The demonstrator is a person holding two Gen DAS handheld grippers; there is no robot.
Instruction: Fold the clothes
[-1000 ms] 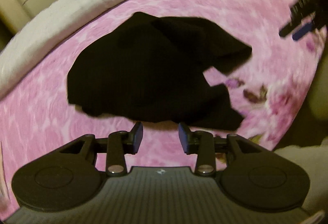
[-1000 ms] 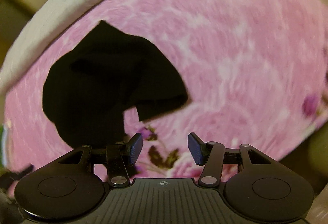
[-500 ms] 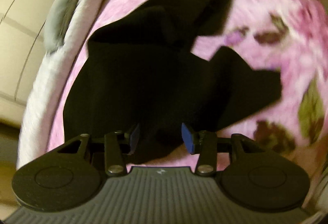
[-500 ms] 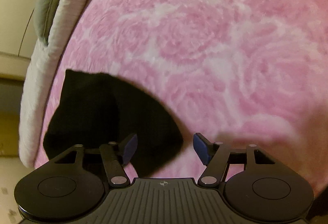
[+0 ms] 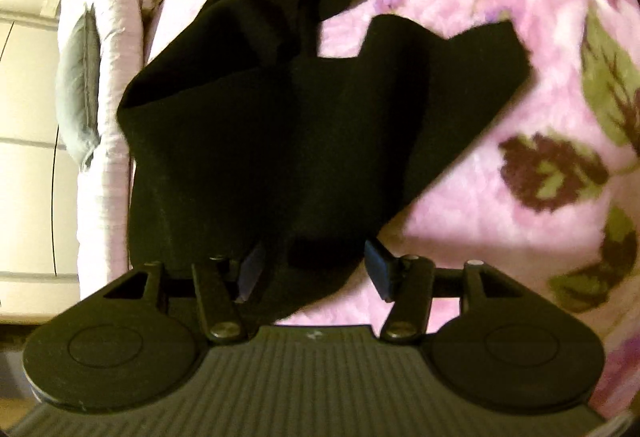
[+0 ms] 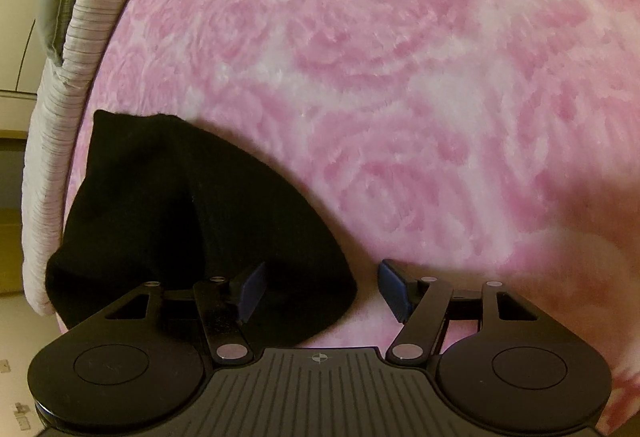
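Note:
A crumpled black garment (image 5: 280, 109) lies on the pink flowered blanket (image 5: 480, 205). In the left wrist view it fills the middle, and one flap reaches down between the fingers of my left gripper (image 5: 316, 271), which stands open just over its near edge. In the right wrist view the same black garment (image 6: 180, 221) lies low on the left. My right gripper (image 6: 322, 291) is open, its left fingertip over the cloth's corner and its right fingertip over bare blanket. The garment's folds are too dark to make out.
A pale ribbed quilt with a grey pillow (image 5: 80, 77) runs along the bed's left edge (image 6: 72, 85). Beyond it stand cream cabinet fronts (image 5: 24, 117). The blanket (image 6: 400, 77) spreads wide and bare to the right of the garment.
Both grippers have come down close to the garment and turned. The cloth now lies between the left fingers, and the right gripper has reached its corner. Both stayed open.

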